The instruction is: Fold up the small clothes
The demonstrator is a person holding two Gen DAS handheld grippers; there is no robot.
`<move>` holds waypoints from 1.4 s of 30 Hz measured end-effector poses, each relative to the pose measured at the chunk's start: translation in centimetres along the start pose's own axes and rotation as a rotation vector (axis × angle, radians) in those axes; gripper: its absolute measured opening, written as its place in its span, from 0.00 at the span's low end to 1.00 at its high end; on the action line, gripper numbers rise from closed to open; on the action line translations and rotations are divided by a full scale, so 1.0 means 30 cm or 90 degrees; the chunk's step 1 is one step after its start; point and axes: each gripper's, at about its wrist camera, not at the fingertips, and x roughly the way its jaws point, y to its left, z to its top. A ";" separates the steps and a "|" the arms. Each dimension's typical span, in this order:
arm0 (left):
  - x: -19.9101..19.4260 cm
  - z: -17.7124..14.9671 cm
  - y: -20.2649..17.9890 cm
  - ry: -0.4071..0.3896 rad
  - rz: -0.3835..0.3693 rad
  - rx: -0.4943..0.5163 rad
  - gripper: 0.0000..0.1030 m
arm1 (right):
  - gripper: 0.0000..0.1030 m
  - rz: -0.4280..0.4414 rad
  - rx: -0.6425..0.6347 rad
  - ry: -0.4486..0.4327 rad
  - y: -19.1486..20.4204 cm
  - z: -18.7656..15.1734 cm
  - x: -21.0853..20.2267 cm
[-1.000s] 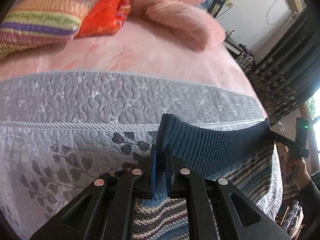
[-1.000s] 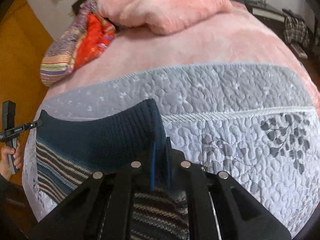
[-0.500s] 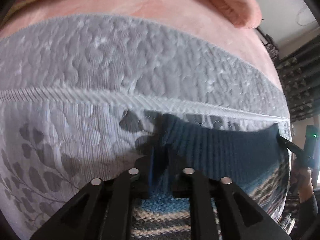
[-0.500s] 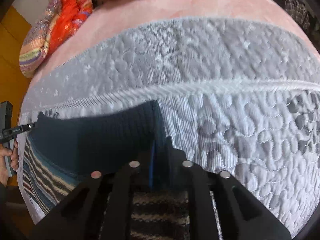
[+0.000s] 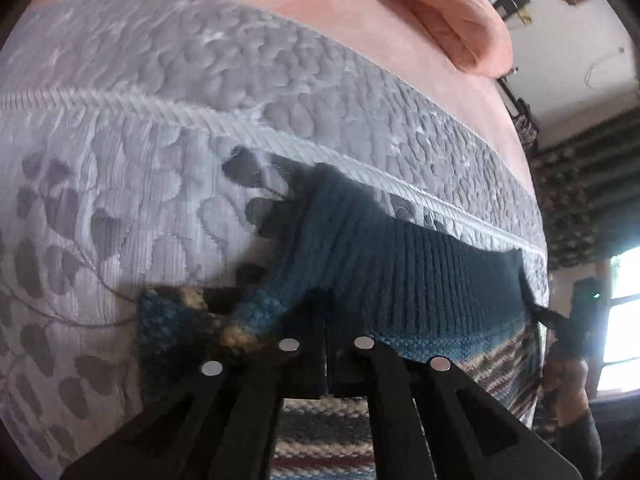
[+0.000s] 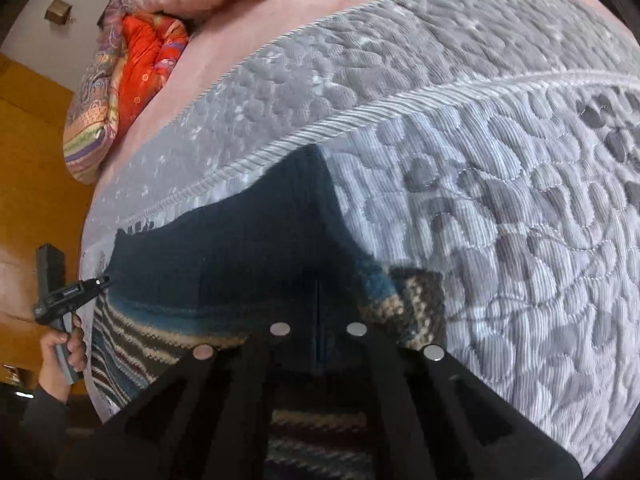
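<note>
A knitted sweater (image 5: 400, 272) with a dark blue ribbed band and a striped body is stretched across the grey quilt between both grippers. My left gripper (image 5: 325, 320) is shut on one corner of the band. My right gripper (image 6: 318, 312) is shut on the other corner (image 6: 240, 248). Each gripper shows small in the other's view: the right one (image 5: 560, 320) at the far right, the left one (image 6: 96, 282) at the far left, held by a hand (image 6: 60, 352). A striped sleeve end (image 5: 180, 320) (image 6: 416, 304) lies flat beside each grip. The fingertips are hidden in the knit.
The grey quilted bedspread (image 5: 160, 160) covers the near part of the bed. A pink blanket (image 5: 360, 12) and a pink rolled duvet (image 5: 460, 12) lie beyond it. An orange and striped bundle (image 6: 132, 80) sits at the far left. Dark curtains (image 5: 580, 184) hang on the right.
Both grippers have gone down and forward with the band, which now sits low over the quilt. Striped sleeve ends have come into view beside the grips.
</note>
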 end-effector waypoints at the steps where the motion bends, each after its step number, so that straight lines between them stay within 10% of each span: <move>1: -0.008 0.001 0.005 -0.003 -0.004 -0.005 0.02 | 0.00 -0.001 0.006 -0.001 0.005 0.006 -0.012; 8: -0.165 -0.121 -0.072 -0.030 -0.111 0.064 0.06 | 0.06 0.087 -0.054 -0.008 0.155 -0.093 -0.093; 13: -0.068 -0.172 0.010 -0.001 -0.037 0.044 0.02 | 0.00 0.047 -0.051 0.018 0.155 -0.130 0.024; 21: -0.221 -0.341 -0.126 -0.008 -0.130 0.127 0.04 | 0.03 0.162 -0.097 0.036 0.353 -0.321 -0.079; 25: -0.127 -0.405 -0.066 0.012 -0.047 0.110 0.02 | 0.00 0.092 -0.117 0.068 0.380 -0.409 0.067; 32: -0.249 -0.521 -0.138 -0.002 -0.187 0.124 0.07 | 0.06 0.170 -0.097 0.046 0.415 -0.514 -0.092; 38: -0.116 -0.636 -0.061 0.043 -0.081 0.112 0.05 | 0.00 0.078 -0.102 0.093 0.357 -0.605 0.043; 42: -0.225 -0.645 -0.059 0.006 -0.149 0.093 0.22 | 0.07 0.092 -0.112 0.049 0.363 -0.593 -0.108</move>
